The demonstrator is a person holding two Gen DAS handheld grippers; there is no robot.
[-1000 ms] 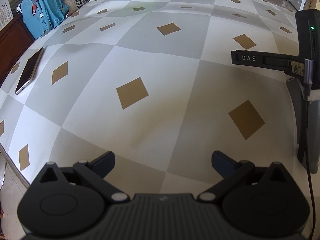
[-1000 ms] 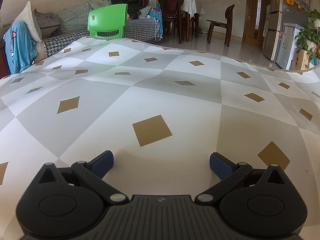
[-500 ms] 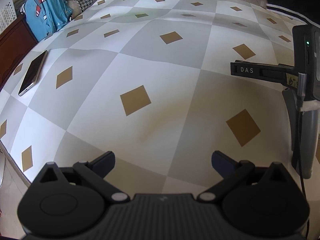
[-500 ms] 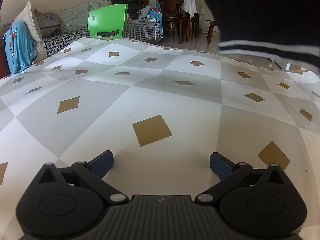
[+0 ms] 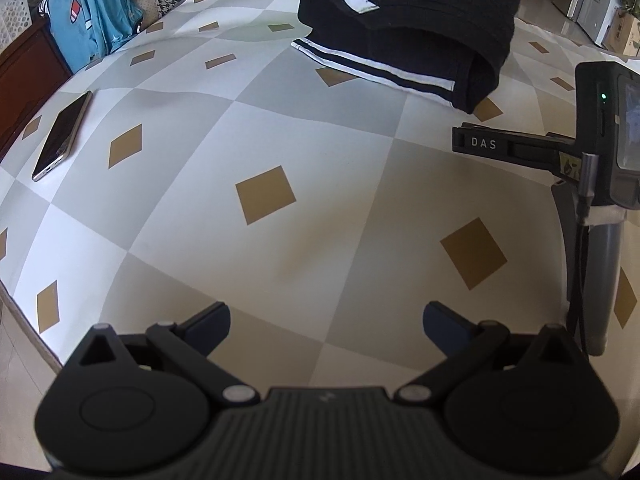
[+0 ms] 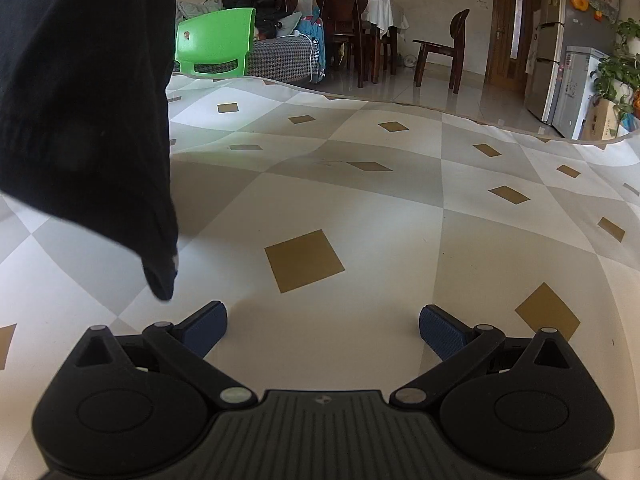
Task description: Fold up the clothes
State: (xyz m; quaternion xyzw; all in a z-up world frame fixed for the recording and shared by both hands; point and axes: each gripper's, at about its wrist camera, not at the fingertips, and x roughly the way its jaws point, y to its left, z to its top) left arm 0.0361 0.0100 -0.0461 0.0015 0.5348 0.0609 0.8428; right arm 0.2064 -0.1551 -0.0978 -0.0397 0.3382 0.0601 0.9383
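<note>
One phone (image 5: 61, 136) lies well left of black garment (image 5: 408, 20).

A garment (image 5: 408, 20) hangs over the table's (image 5: 280, 128) far side; a phone (image 5: 62, 136) lies at its left edge

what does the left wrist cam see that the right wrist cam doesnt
Only the left wrist view shows the phone lying on the tablecloth, the blue garment at the far left, the white stripes along the black garment's edge, and the right gripper's body with its DAS label.

Only the right wrist view shows the green chair, the dining chairs, the door and the fridge.

Both show the black garment over the checked tablecloth, and each view's own gripper open and empty: left gripper, right gripper.
</note>
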